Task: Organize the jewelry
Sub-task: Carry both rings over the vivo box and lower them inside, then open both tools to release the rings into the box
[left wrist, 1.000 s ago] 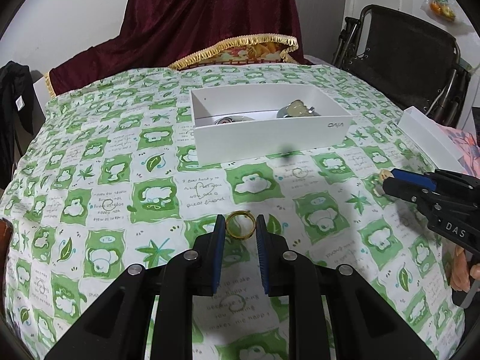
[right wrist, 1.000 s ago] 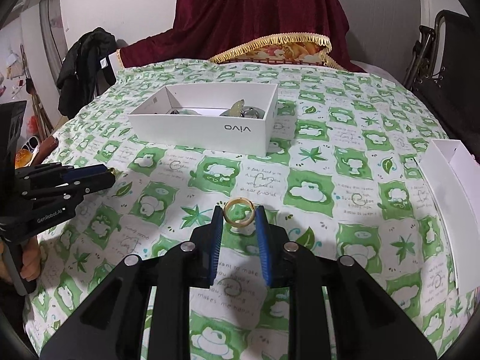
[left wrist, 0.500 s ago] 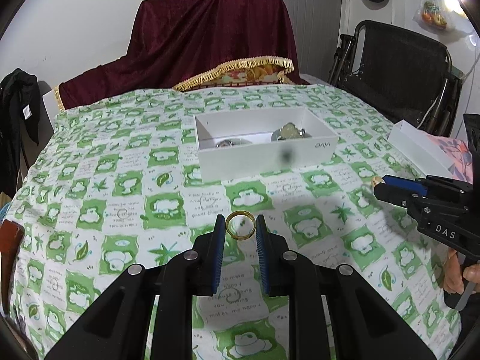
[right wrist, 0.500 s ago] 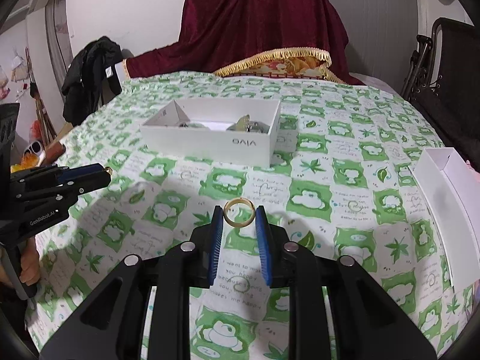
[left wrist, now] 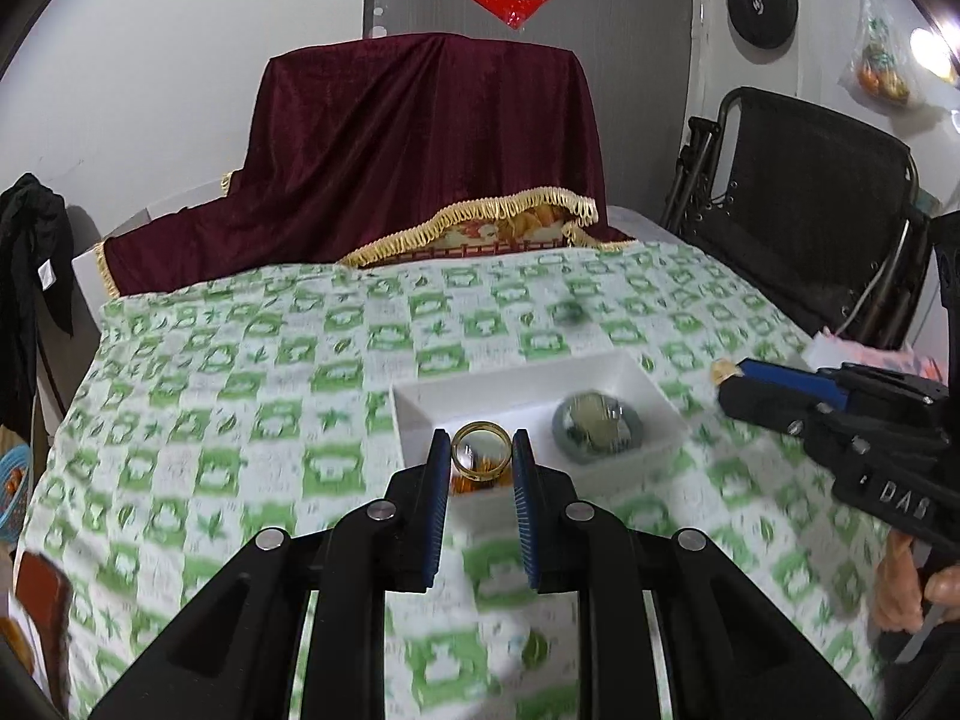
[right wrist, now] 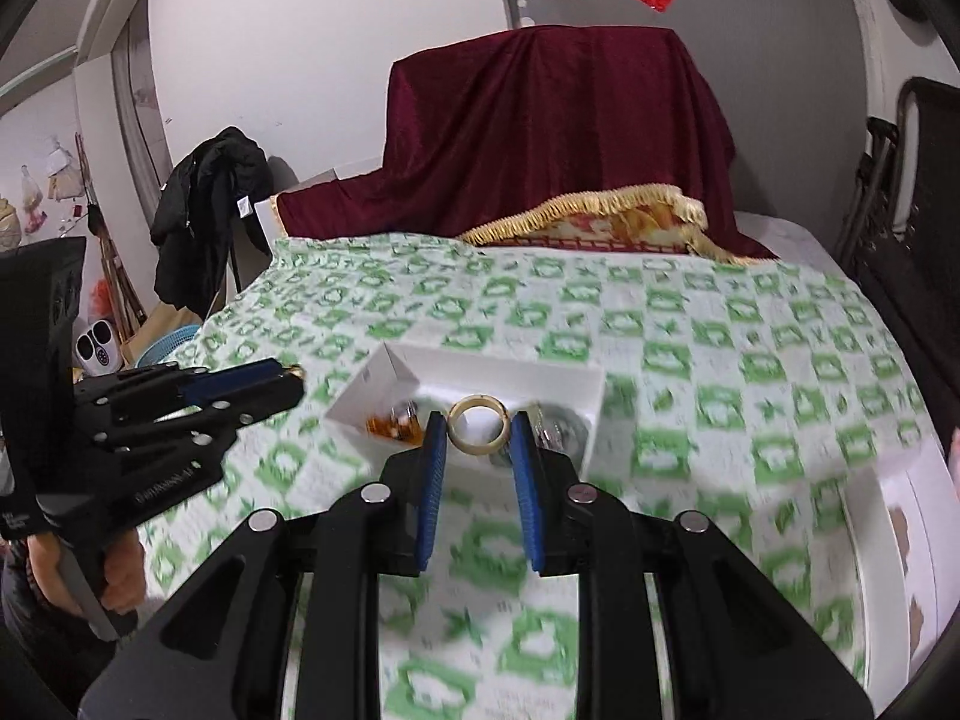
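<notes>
Gold rings sit pinched in both grippers, left [left wrist: 481, 461] and right [right wrist: 478, 433], just above the box [left wrist: 414, 420]. Lower each ring past the rim before releasing.

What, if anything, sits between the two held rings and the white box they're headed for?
Nothing visible. The left gripper holds a gold ring and the right gripper a pale ring, both in front of the open white box.

Behind my green-and-white patterned bedspread [left wrist: 240, 396] there's a dark red velvet cloth [left wrist: 420, 150] draped over something, a gold-fringed cushion [left wrist: 510, 228], a black folding chair [left wrist: 810, 192] and a black jacket [right wrist: 210, 210].
</notes>
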Available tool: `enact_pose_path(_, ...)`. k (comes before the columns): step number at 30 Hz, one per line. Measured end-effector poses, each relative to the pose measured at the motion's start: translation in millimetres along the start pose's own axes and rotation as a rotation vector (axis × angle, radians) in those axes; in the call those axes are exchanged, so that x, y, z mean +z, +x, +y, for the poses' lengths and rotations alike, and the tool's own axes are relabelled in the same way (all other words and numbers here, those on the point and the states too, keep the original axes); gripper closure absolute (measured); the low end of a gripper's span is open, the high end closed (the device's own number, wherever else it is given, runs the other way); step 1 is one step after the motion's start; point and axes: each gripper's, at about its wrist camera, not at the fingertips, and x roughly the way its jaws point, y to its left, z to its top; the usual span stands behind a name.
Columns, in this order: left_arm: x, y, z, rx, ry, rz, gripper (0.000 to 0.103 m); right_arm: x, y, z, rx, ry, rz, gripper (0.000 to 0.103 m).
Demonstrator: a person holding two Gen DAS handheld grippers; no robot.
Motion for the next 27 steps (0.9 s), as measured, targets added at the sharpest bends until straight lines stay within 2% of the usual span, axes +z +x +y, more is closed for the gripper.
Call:
enact_pose_path(7, 13.6, 44.0, 5.7, -0.012, -0.023, 0.058, 0.082, 16.3, 46.7, -4.8, 0.003, 0.009, 0.068, 0.082)
enact_pose_path(14, 6.1, 81.8, 13.2, -0.012, -0.035, 0.129, 0.082, 12.0, 83.6, -15.0, -0.032, -0.002, 0.131, 0.082)
enact_pose_path(21, -0.8, 98.6, 15.5, -0.004, -0.023, 0.162, 0.081, 5.3, 106.2, -18.4, -0.064, -0.024, 0.173, 0.081)
enact_pose_path(25, -1.4, 97.0, 14.2, 0.009, -0.016, 0.144, 0.059, 4.5, 109.6, -22.7, -0.068, -0.008, 0.174, 0.081)
enact_pose_path(27, -0.4, 94.2, 14.5, 0.014, -0.018, 0.131, 0.056, 4.8, 108.5, -24.3, -0.07, -0.003, 0.17, 0.078)
